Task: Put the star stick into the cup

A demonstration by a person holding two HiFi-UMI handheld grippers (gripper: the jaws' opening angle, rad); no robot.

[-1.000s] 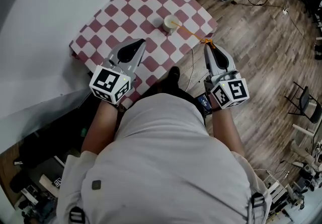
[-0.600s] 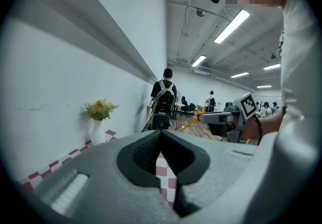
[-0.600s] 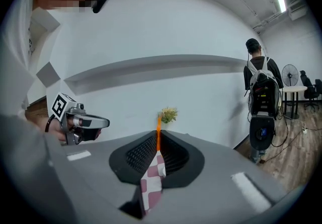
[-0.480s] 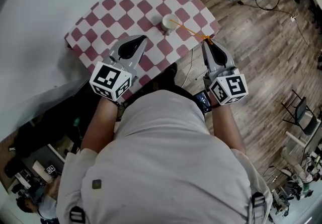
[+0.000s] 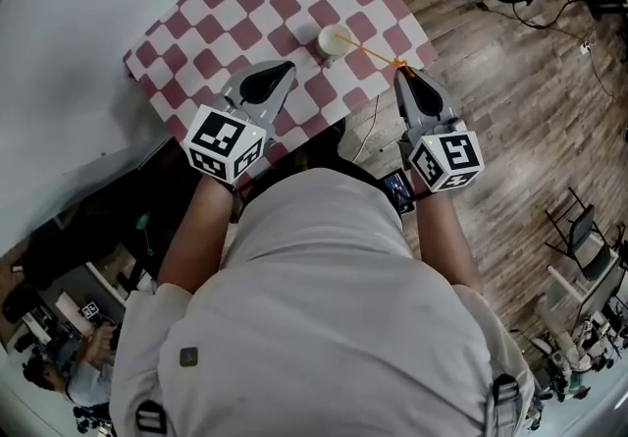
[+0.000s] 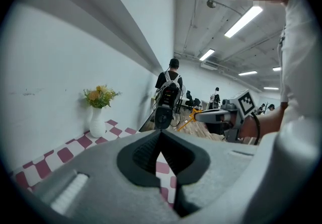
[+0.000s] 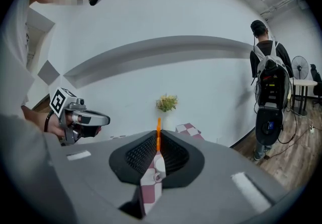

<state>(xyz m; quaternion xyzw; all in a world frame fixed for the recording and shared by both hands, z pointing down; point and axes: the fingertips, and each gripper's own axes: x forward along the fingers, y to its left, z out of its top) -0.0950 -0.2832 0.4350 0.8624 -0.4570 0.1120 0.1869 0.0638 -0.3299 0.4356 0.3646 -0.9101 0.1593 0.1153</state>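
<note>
Near tabletop's right edge, cup (image 5: 332, 40): stick's push risked toppling it.
Right gripper (image 5: 402, 78): clenched star stick (image 5: 371, 54).
Left gripper (image 5: 281, 68): clenched, empty.

Orange star stick (image 5: 369, 52) aslant at cup (image 5: 328, 45)

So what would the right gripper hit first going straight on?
Likely the checked table, right of the cup; depth unclear. The stick the right gripper grips angles left toward the cup.
</note>
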